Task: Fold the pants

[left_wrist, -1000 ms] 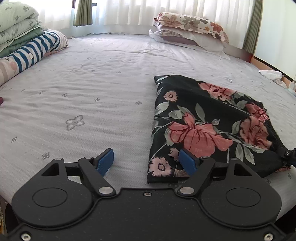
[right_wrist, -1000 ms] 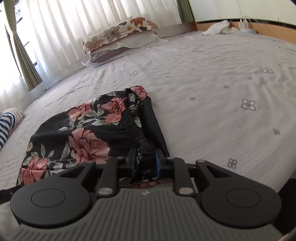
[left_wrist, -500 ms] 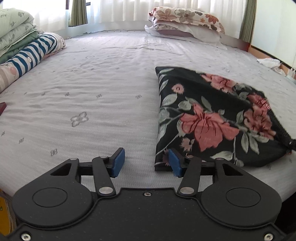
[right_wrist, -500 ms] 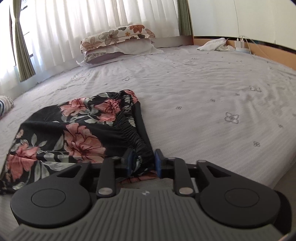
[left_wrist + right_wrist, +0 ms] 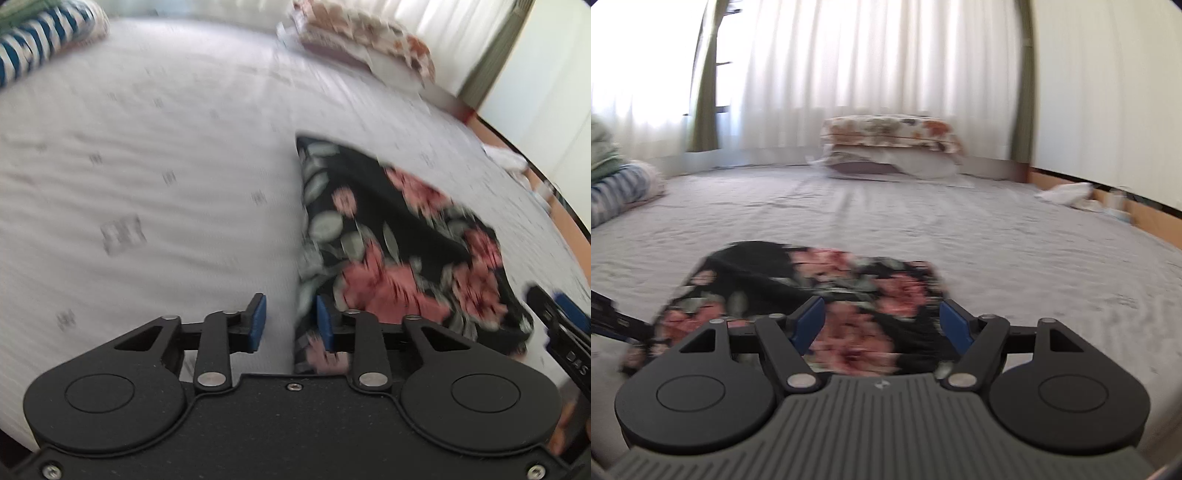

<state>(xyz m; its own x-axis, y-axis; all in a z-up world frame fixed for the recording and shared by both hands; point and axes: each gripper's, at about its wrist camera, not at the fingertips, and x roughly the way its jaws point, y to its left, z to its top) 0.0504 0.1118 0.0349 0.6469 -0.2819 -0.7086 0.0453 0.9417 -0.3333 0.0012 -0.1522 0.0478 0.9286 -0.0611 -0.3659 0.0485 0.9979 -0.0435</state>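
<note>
Folded black pants (image 5: 388, 258) with pink flowers lie on the grey bed sheet (image 5: 147, 166). My left gripper (image 5: 290, 319) hovers at their near left corner. Its jaws are closing; the fabric's edge lies by the right blue pad (image 5: 323, 321), but no pad visibly presses on it. The right gripper (image 5: 882, 325) sits above the near edge of the pants (image 5: 812, 273). Its jaws are opening wide, with fabric seen beneath them and nothing gripped. A blurred part of the right gripper (image 5: 554, 317) shows at the pants' right end.
Stacked floral pillows (image 5: 890, 144) lie at the head of the bed before white curtains. Striped rolled bedding (image 5: 40, 40) sits at the far left. A white cloth (image 5: 1067, 192) lies by the wooden bed edge at the right. Both views are motion-blurred.
The right gripper let go of the black waistband, opened wide, and lifted and rolled level. The left jaws narrowed while that gripper tipped down at the pants' left corner.
</note>
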